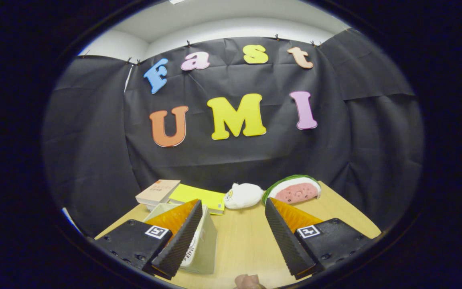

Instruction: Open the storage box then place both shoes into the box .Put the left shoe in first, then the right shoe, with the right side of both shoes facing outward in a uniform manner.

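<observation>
My gripper (233,204) is open, its fingers spread wide above the wooden table (243,241) with nothing between them. A pale storage box (206,241) sits on the table behind and under the left finger (179,237), which covers much of it; I cannot tell how its lid stands. The right finger (287,237) hangs over bare tabletop. A small pinkish object (249,281) shows just below the fingers; I cannot tell what it is.
At the table's far edge lie a beige book (158,191) on a stack, a yellow book (197,196), a white plush toy (243,195) and a watermelon-slice plush (294,189). The black cloth wall stands right behind them.
</observation>
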Motion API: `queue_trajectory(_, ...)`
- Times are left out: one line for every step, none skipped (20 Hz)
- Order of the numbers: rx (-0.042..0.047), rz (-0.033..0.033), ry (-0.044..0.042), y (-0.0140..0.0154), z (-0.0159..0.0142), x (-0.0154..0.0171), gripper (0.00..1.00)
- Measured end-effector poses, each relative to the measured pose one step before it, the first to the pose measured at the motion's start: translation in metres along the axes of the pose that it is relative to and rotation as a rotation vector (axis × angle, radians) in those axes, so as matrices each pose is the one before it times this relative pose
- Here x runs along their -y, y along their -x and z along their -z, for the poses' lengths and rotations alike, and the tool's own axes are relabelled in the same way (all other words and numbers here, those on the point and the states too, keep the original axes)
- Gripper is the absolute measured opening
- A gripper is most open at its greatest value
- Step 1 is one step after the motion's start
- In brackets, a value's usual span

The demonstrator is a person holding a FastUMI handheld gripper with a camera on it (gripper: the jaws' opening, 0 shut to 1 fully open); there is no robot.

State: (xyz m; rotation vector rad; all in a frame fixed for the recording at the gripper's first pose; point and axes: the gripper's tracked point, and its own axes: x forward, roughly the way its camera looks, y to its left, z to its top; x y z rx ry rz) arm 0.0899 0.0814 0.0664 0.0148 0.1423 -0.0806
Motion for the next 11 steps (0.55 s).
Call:
queue_trajectory(0.01511, 0.00476, 0.00425, 0.00302, -0.00331, 0.0021, 1.0)
queue_trajectory(0.01283, 0.00834, 0.00819, 0.00351, -0.00175, 0.00364, 1.0)
queue_trajectory(0.00452, -0.0009, 0.00005, 0.00351, -0.00047, 0.00008, 1.0)
queue_trajectory(-0.00258, -0.01003, -0.00529, 0.00597, 0.00164, -0.00211, 1.0)
queue_trajectory(0.00281, -0.01502, -0.00897, 0.00363, 0.00043, -0.0037, 1.0)
queue_trajectory(0.00831, -0.00705, 0.00236, 0.00279, -0.00132, -0.00046, 1.0)
queue_trajectory(0.01065, 0.01099, 0.00948, 0.00285, -0.00225, 0.0032, 1.0)
queue_trajectory(0.0102, 0.00544, -0.00019, 0.00175, 0.00077, 0.00034, 1.0)
queue_trajectory(0.00323, -0.00903, -0.00757, 0.00177, -0.00022, -0.00295, 1.0)
queue_trajectory(-0.00133, -0.0098, -0.0052, 0.00156, 0.00099, -0.00173, 1.0)
queue_trajectory(-0.00058, -0.00187, 0.00388, 0.00083, -0.00084, 0.00061, 1.0)
